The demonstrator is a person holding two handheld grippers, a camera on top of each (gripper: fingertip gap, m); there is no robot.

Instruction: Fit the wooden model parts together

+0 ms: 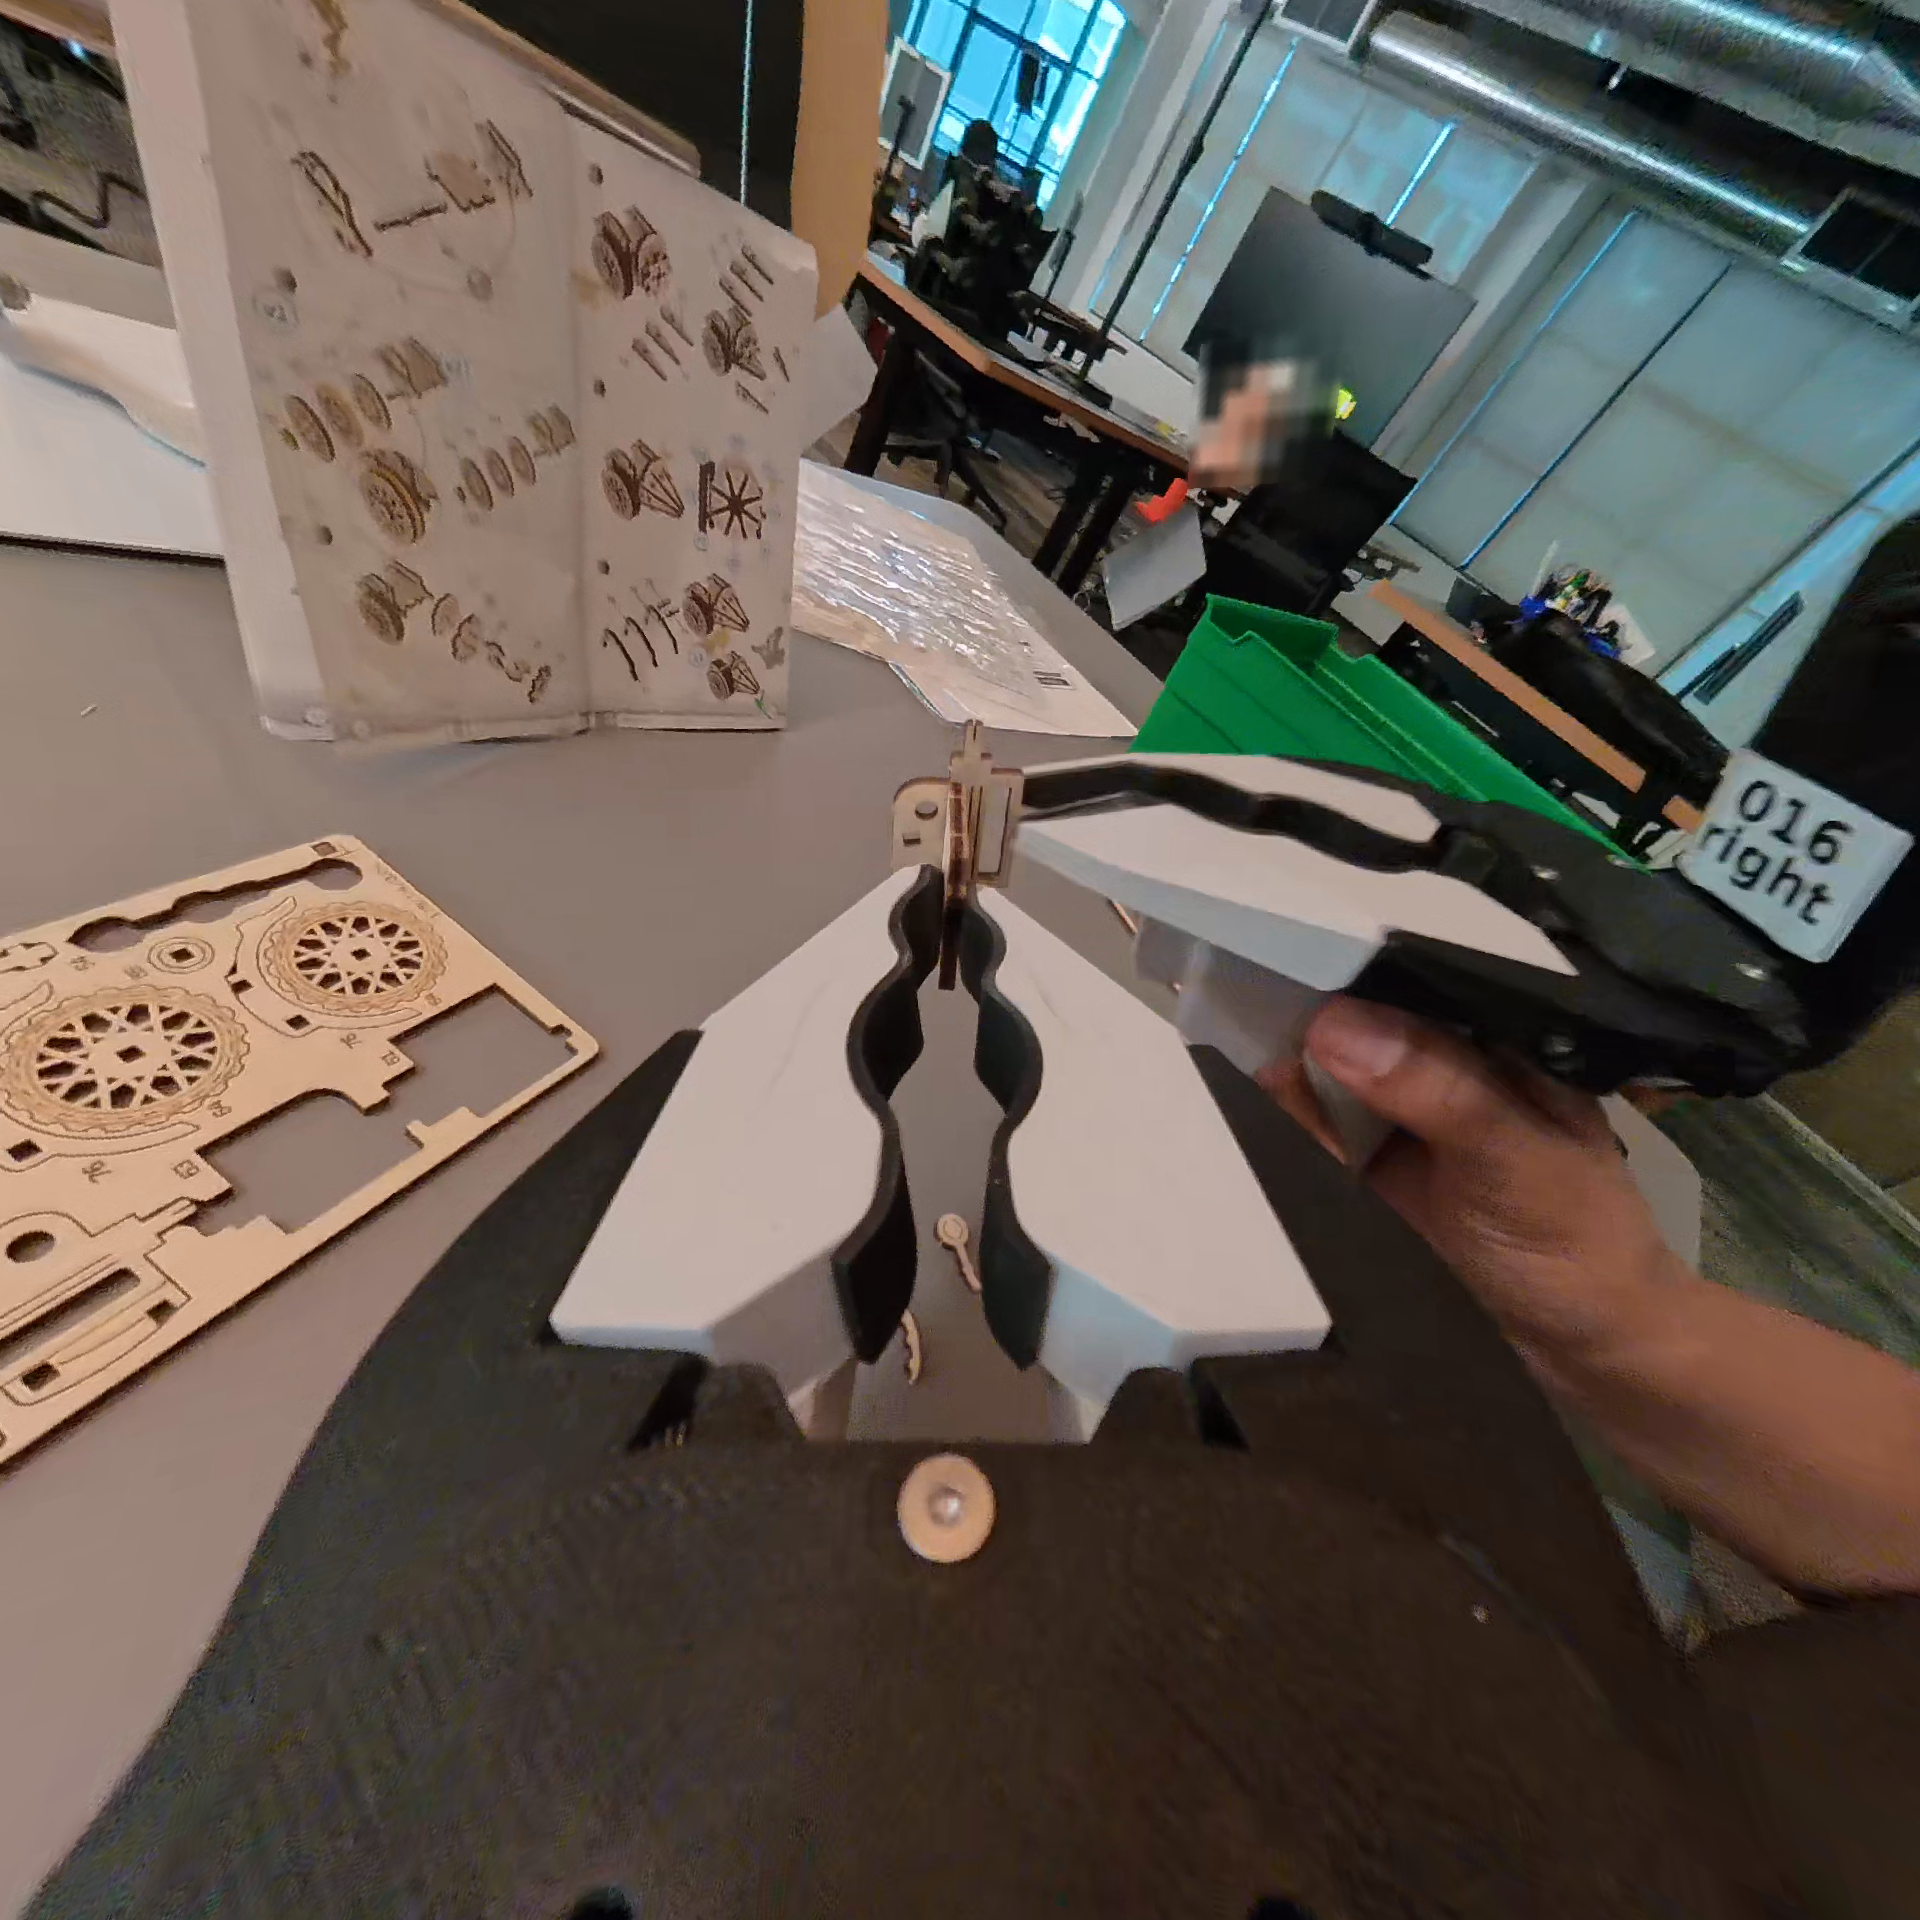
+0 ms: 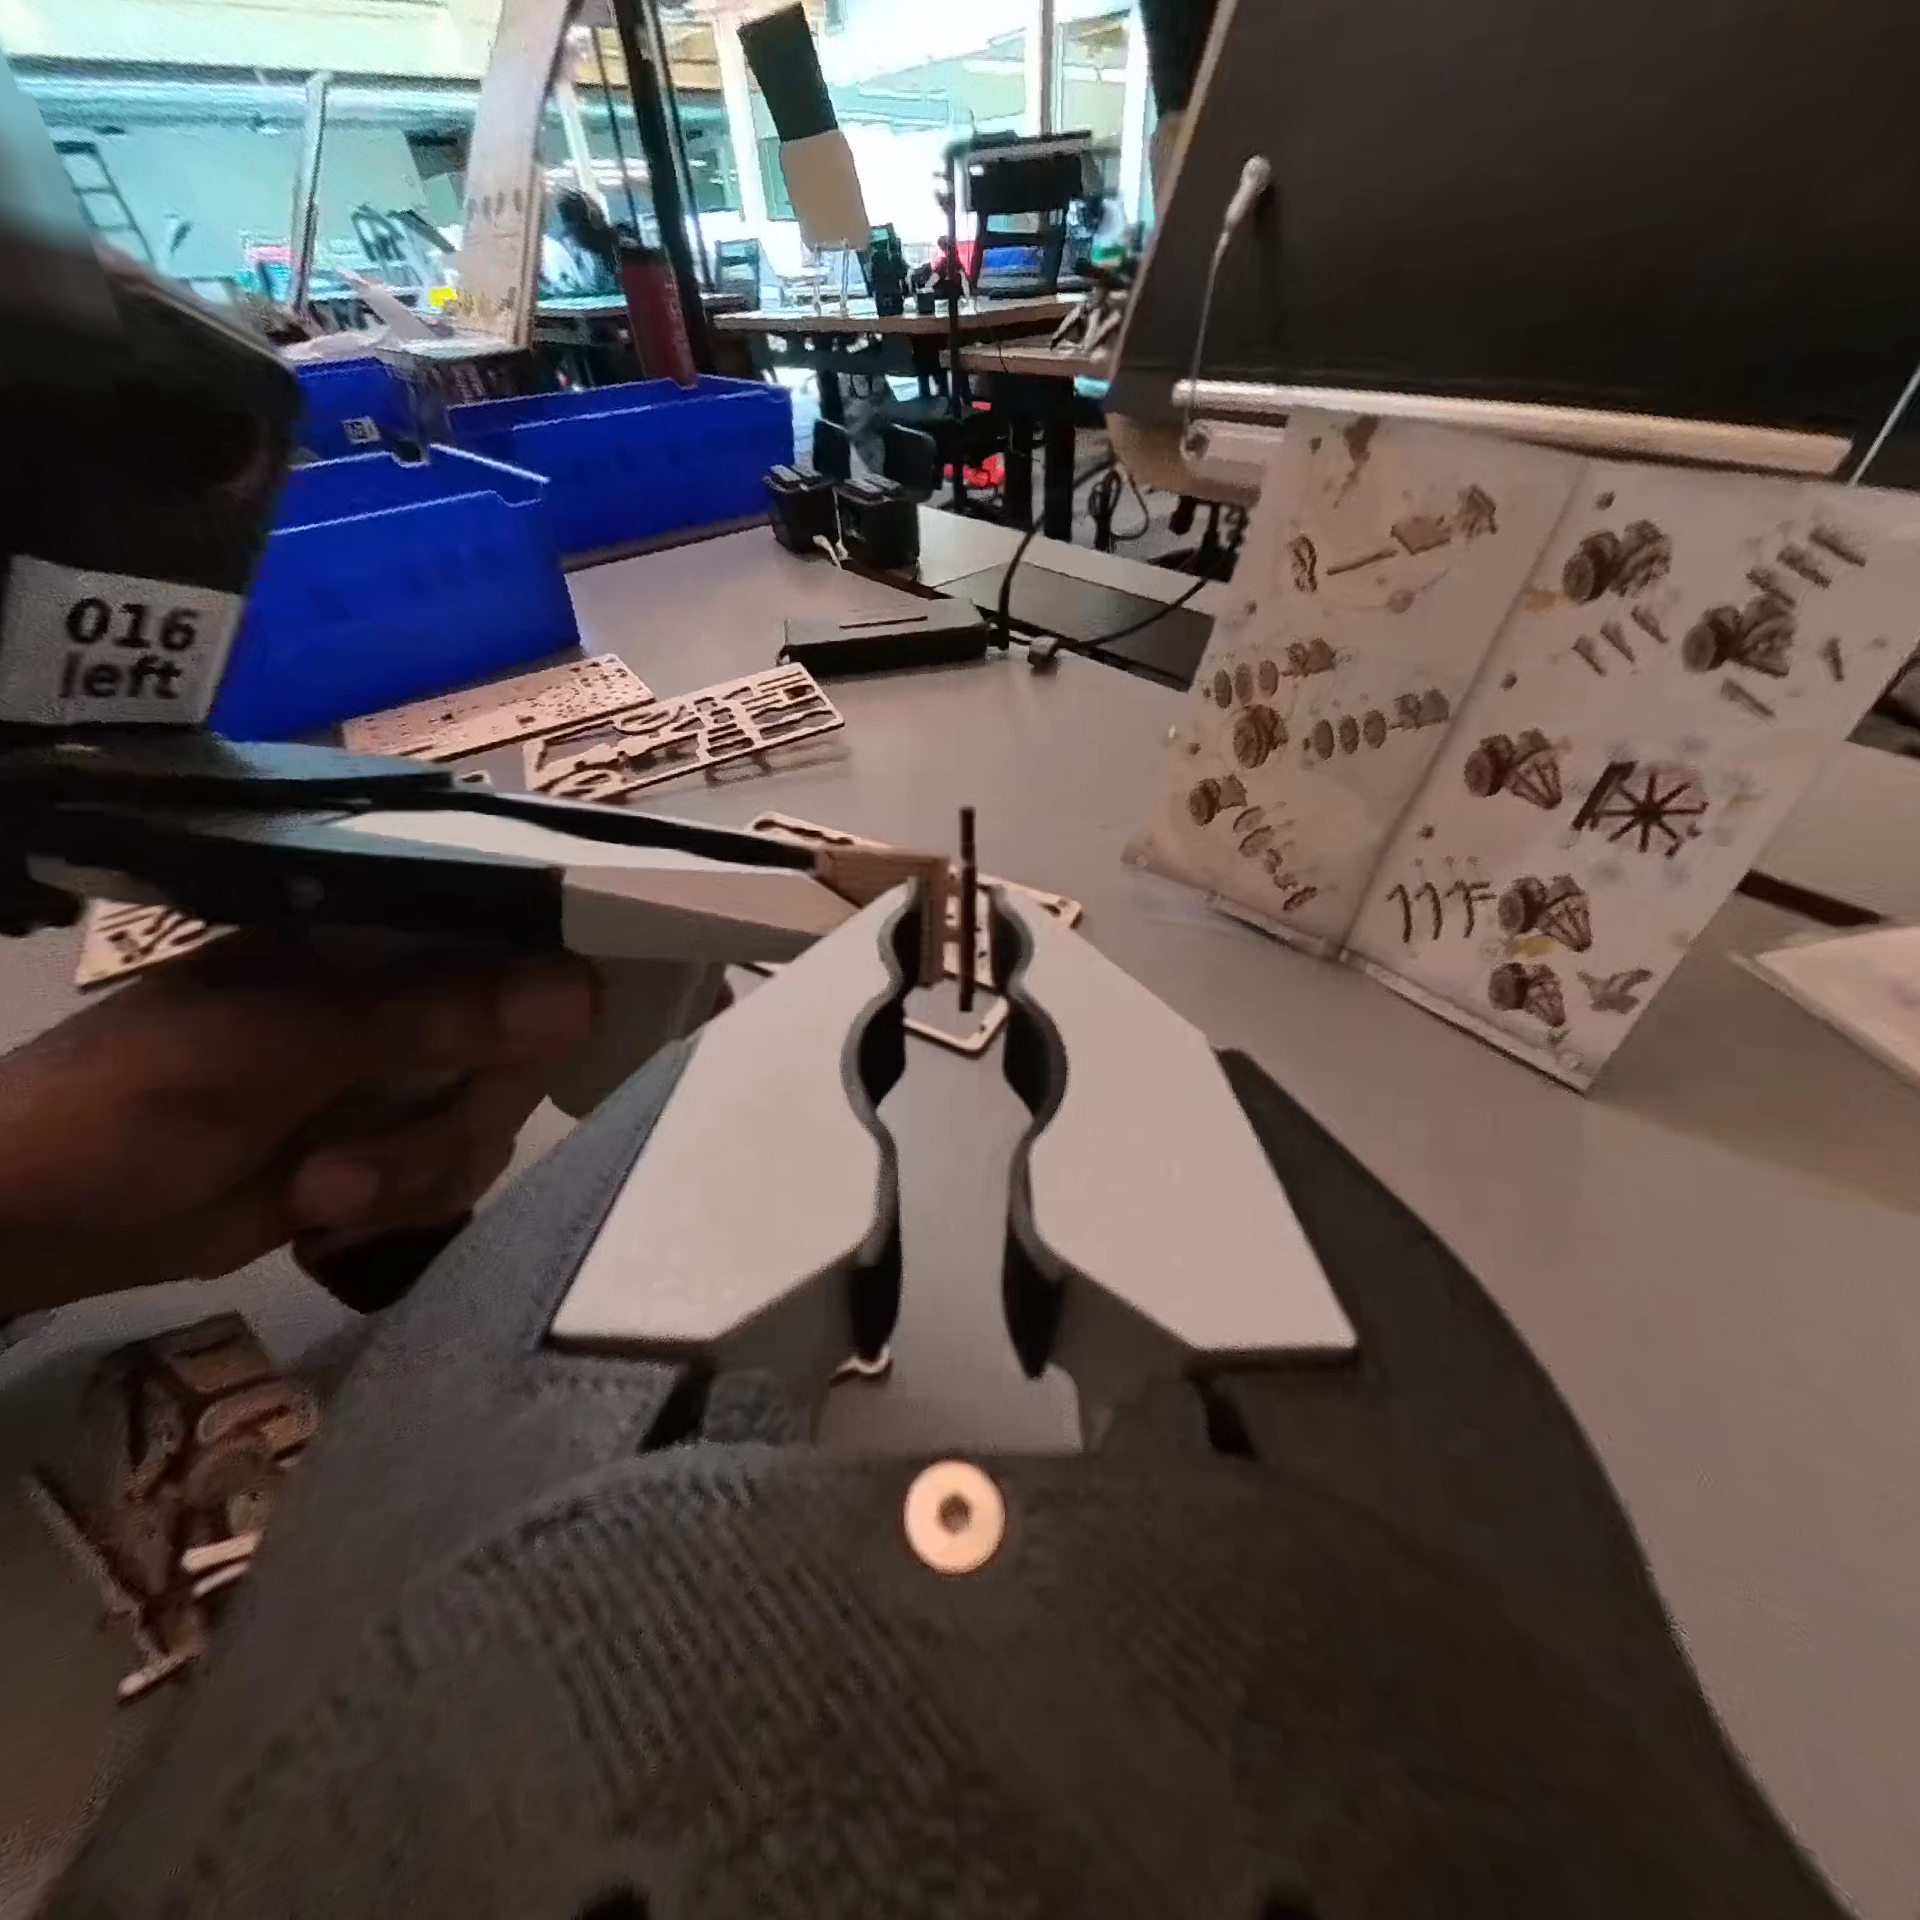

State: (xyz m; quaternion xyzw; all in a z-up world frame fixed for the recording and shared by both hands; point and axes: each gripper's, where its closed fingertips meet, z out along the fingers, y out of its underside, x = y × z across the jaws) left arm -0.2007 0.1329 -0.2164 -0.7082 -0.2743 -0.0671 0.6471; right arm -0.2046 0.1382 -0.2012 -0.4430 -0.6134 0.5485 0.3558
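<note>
Two pale flat wooden model parts [image 1: 956, 831] | interlocked crosswise at both fingertips | left gripper [image 1: 948, 914] pinches upright plate | right gripper [image 2: 951, 935] clamps crossing piece

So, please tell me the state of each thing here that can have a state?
left gripper: shut on the wooden part.
right gripper: shut on the wooden part.
wooden part: held off the table by both grippers.
parts sheet: flat on table, several pieces removed.
instruction booklet: open, propped upright.

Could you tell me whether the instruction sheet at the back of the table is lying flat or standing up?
Standing up. The instruction sheet rises steeply from the grey table, unfolded along a centre crease, leaning slightly back.
</note>
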